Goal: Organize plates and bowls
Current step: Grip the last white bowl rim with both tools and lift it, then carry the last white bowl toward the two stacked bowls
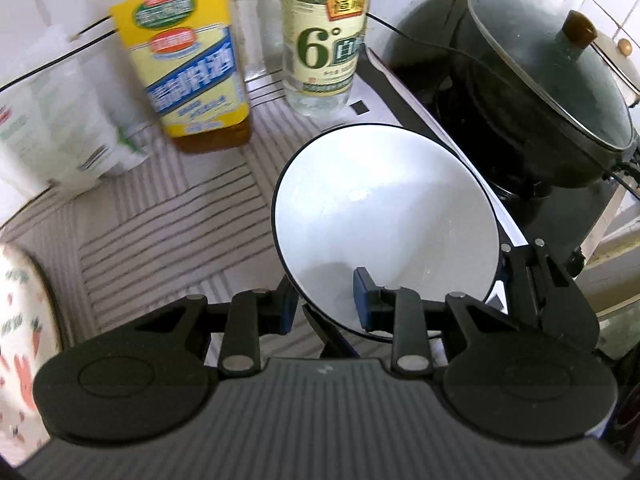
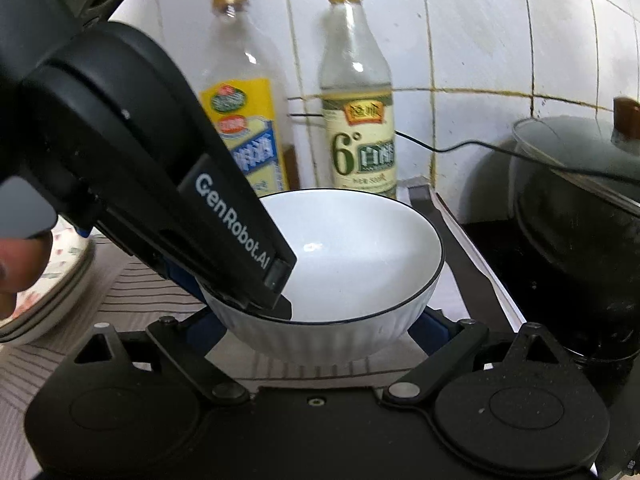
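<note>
So the white bowl (image 1: 384, 216) with the thin dark rim is sitting tilted above the striped mat (image 1: 160, 232), right next to the stove edge. The left gripper (image 1: 326, 300) is pinching the bowl's near rim: one blue pad is sitting inside the bowl, the other is pressing on the outside, so the jaws are nearly together with just the bowl wall between them. From the right wrist camera you can see that same left gripper (image 2: 256, 292) coming down at an angle from the upper left and biting the rim.

The right gripper (image 2: 316, 328) is hanging wide open with its two blue fingers (image 2: 432, 332) straddling the base of the bowl (image 2: 360, 256), one on each side. Whether the pads are actually touching the ribbed outside is hard to tell, but they're not looking clamped.

Behind the bowl, a yellow-label bottle (image 1: 188, 64) and a clear bottle (image 1: 324, 36) with a pale label are standing against the tiled wall. A dark pot (image 1: 536, 92) with a glass lid is sitting off to the right. A stack of patterned plates (image 2: 52, 280) is lying at the left edge, with a fingertip (image 2: 20, 264) showing in front of them.
</note>
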`<action>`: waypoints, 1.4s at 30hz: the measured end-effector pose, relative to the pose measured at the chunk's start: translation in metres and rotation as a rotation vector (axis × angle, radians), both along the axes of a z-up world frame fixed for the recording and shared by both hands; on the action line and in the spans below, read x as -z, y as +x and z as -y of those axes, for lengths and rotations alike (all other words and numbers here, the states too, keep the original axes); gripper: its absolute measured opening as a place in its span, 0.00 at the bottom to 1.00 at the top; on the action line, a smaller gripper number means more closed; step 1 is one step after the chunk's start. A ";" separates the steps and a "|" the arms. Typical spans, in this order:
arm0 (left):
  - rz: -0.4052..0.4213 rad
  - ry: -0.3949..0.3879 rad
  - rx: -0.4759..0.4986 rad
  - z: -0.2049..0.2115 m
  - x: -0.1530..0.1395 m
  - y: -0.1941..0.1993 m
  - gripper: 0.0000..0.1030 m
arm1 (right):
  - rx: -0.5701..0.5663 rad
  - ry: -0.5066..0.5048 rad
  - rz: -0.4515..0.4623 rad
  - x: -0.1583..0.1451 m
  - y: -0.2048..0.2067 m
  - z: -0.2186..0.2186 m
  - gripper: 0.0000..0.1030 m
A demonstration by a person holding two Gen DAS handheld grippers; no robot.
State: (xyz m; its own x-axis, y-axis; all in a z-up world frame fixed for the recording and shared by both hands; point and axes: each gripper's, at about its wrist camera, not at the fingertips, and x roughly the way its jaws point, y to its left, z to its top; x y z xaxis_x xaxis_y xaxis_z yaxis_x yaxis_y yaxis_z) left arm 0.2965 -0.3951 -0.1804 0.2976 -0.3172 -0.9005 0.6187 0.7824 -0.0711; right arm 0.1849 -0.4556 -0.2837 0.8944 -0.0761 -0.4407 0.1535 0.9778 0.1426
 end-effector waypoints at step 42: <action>0.038 0.028 -0.639 -0.310 -0.062 -0.120 0.27 | -0.781 0.008 0.066 -0.072 -0.064 -0.229 0.94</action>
State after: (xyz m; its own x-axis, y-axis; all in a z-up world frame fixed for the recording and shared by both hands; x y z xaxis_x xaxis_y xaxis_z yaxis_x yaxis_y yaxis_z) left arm 0.1765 -0.0848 -0.1188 0.4519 -0.0430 -0.8910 0.0317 0.9990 -0.0322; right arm 0.1212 -0.2262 -0.2114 0.7122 0.5889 -0.3821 -0.5874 0.7980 0.1350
